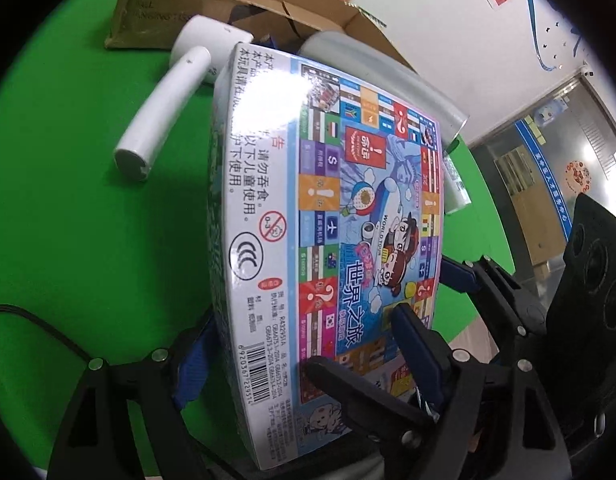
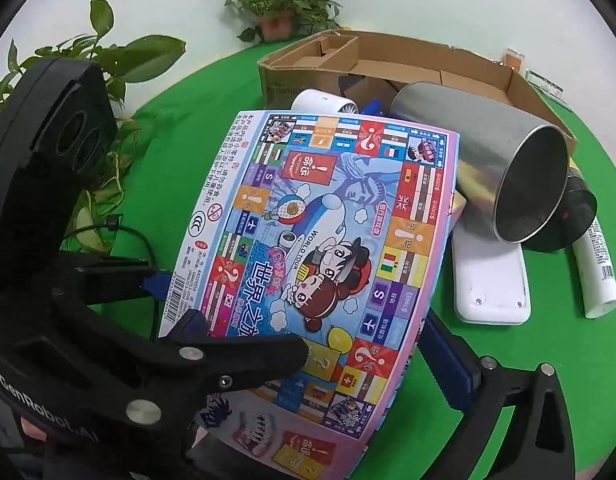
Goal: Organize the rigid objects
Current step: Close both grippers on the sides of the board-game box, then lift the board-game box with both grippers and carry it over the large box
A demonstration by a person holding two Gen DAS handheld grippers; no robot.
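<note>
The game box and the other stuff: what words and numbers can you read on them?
"WORLD TOUR": on the plane drawn on the game box.
"世界之旅": the box's big title.
"CCC": the oval mark on the box edge.
"GenRobot.AI": on the black left gripper.
Small print, barcode digits, carton lettering and wall signs: too small or blurred to read.

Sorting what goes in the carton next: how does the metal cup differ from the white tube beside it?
The metal cup is wide, shiny steel, with an open mouth facing the camera; the white tube is slim, matte plastic, and closed. The cup leans on the white flat device and the board game box; the tube lies flat on the green table. Both lie on their sides outside the cardboard carton.
</note>
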